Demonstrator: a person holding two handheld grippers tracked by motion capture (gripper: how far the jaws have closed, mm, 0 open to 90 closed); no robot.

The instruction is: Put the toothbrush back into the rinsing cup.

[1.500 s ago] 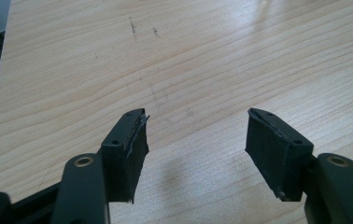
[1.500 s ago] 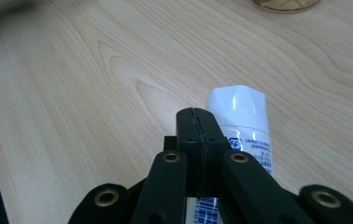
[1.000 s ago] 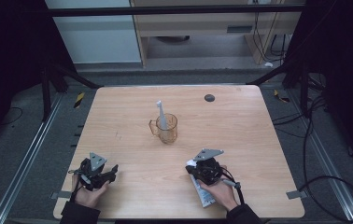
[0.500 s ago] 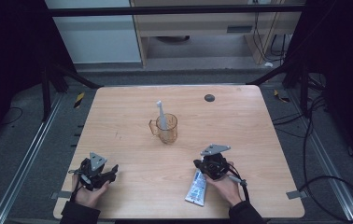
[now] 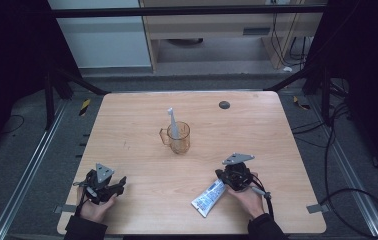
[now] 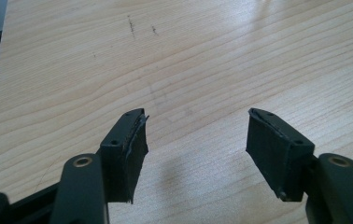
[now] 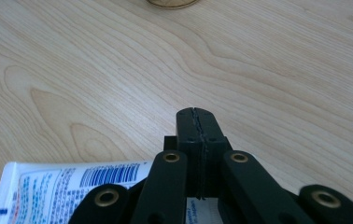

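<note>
**Toothpaste next, cup waiting**

I read this as the start of the pickup. My right gripper has its fingers pressed together on nothing, sitting over the cap end of the toothpaste tube, which lies flat on the worktop nearer me than the cup with its toothbrush. My left gripper rests wide open and empty. Next I must open the right fingers around the tube.

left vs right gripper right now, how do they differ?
Left gripper: jaws wide apart, bare table between them. Right gripper: jaws pressed shut, nothing between the tips. The right one sits just above a toothpaste tube lying flat; nothing lies by the left one. Both are hand-held, low over the table's near edge.
</note>
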